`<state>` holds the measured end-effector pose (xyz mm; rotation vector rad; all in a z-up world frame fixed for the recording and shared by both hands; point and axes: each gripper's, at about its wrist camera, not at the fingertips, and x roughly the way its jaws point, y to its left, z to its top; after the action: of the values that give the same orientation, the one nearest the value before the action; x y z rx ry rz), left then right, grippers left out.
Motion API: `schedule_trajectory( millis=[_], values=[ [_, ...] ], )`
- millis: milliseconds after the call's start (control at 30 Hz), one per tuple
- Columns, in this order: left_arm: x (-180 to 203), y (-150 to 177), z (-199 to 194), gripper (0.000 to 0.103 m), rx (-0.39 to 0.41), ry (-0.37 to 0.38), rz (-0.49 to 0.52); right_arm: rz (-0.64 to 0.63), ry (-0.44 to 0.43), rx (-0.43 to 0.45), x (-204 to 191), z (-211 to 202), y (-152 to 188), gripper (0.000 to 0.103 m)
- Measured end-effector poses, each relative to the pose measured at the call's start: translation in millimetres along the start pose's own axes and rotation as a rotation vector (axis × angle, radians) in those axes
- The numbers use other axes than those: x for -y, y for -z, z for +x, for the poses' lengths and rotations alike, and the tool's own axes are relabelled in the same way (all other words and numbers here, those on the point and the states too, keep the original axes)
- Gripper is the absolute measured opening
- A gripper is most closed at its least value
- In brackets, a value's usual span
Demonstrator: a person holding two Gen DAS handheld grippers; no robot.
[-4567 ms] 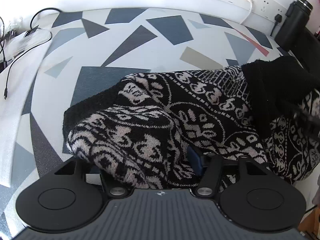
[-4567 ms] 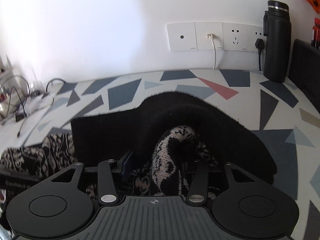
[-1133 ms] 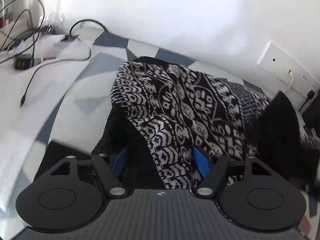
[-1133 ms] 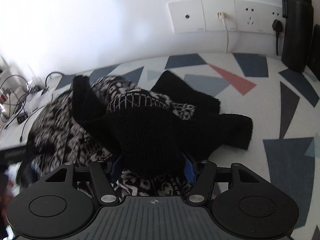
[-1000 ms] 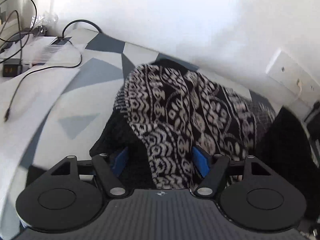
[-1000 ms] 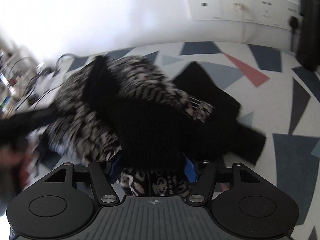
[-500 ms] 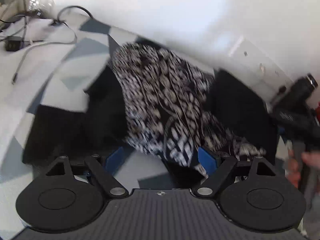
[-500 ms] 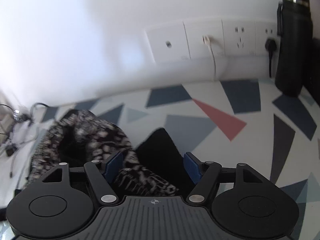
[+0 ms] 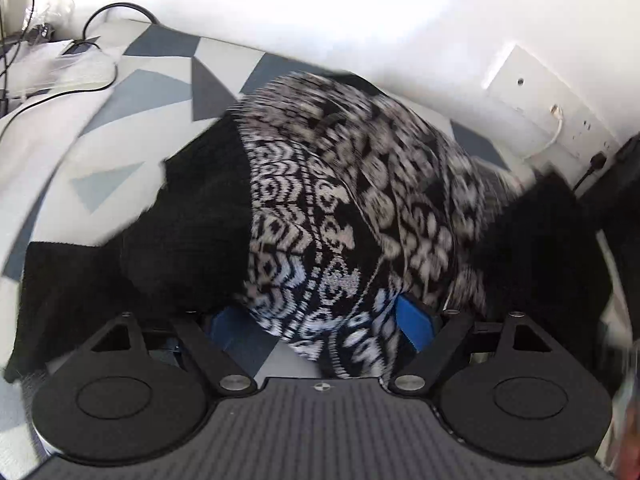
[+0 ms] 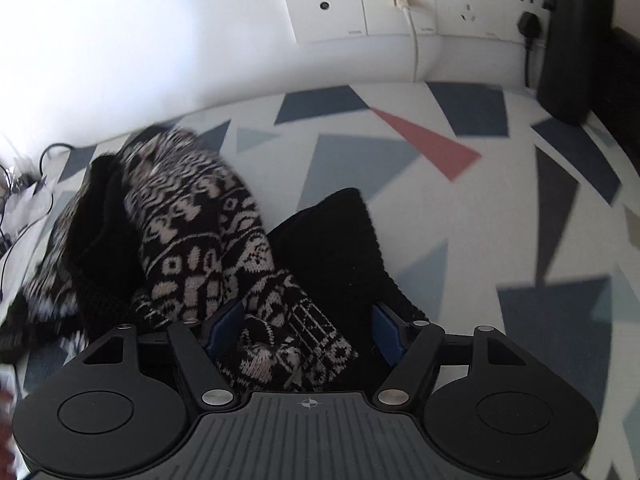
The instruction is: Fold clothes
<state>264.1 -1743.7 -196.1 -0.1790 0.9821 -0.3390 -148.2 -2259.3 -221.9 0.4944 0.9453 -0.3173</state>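
Since a second ago I've hauled the sweater [image 9: 360, 208] into a rumpled heap toward the table's [image 10: 460, 216] left edge, left gripper [image 9: 322, 324] and right gripper [image 10: 308, 328] both gaping around loose knit (nothing pinched), so folding has barely begun.

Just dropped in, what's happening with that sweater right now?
A person is working a black-and-white patterned knit sweater with two handheld grippers on a table covered in a triangle-print cloth. The left gripper and the right gripper each have sweater fabric lying between their blue pads, with the jaws standing apart. The sweater is bunched in a heap, black parts showing, not yet a neat fold. The left view is motion-blurred.
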Motion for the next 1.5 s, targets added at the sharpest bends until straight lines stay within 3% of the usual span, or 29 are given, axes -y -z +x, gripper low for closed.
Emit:
schedule_trajectory(
  millis=[67, 167, 300, 433, 567, 633, 700, 733, 800, 833, 867, 900, 933, 1067, 1100, 1200, 1333, 1400, 1500],
  values=[
    [3, -11, 6, 0.08, 0.011, -0.015, 0.015, 0.017, -0.013, -0.037, -4, -10, 14, 0.065],
    [-2, -30, 13, 0.08, 0.013, 0.009, -0.029, 0.009, -0.112, -0.114, -16, -22, 35, 0.064],
    [-14, -36, -7, 0.083, 0.021, 0.092, -0.041, 0.02, -0.168, -0.047, -13, -45, 47, 0.064],
    [-29, -13, -31, 0.09, -0.026, 0.141, -0.067, 0.107, -0.112, 0.053, 15, -64, 48, 0.068],
    [-26, 19, -39, 0.088, -0.109, 0.219, -0.101, 0.181, -0.124, 0.037, 36, -55, 45, 0.07],
    [-18, 36, -41, 0.084, -0.125, 0.226, -0.071, 0.188, -0.134, 0.013, 35, -43, 46, 0.062],
    [-11, 49, -41, 0.08, -0.134, 0.22, -0.072, 0.195, -0.144, -0.011, 34, -30, 47, 0.044],
    [-8, 55, -41, 0.075, -0.139, 0.222, -0.078, 0.196, -0.137, -0.017, 31, -26, 48, 0.041],
    [-1, 59, -43, 0.064, -0.139, 0.229, -0.062, 0.175, -0.107, 0.0, 21, -24, 50, 0.038],
    [2, 58, -45, 0.053, -0.131, 0.221, -0.044, 0.162, -0.101, 0.007, 16, -24, 50, 0.034],
    [3, 56, -47, 0.041, -0.122, 0.213, -0.029, 0.152, -0.102, 0.016, 15, -25, 49, 0.025],
    [5, 54, -49, 0.037, -0.113, 0.205, -0.014, 0.148, -0.104, 0.027, 15, -28, 49, 0.016],
    [5, 52, -50, 0.03, -0.105, 0.202, -0.013, 0.159, -0.104, 0.046, 18, -32, 48, 0.015],
    [-2, 48, -56, 0.025, -0.058, 0.188, -0.043, 0.254, -0.081, 0.153, 41, -57, 46, 0.007],
    [-4, 46, -58, 0.025, -0.046, 0.177, -0.045, 0.261, -0.038, 0.205, 46, -67, 46, 0.0],
    [-10, 42, -65, 0.025, -0.018, 0.146, -0.057, 0.261, 0.091, 0.356, 64, -96, 41, 0.0],
    [-11, 46, -73, 0.025, 0.005, 0.134, -0.049, 0.259, 0.009, 0.269, 88, -100, 34, 0.005],
    [-10, 48, -77, 0.025, 0.02, 0.122, -0.025, 0.21, -0.035, 0.223, 84, -96, 38, 0.023],
    [-11, 48, -80, 0.026, 0.033, 0.106, -0.022, 0.172, -0.116, 0.185, 65, -82, 50, 0.027]
  ],
)
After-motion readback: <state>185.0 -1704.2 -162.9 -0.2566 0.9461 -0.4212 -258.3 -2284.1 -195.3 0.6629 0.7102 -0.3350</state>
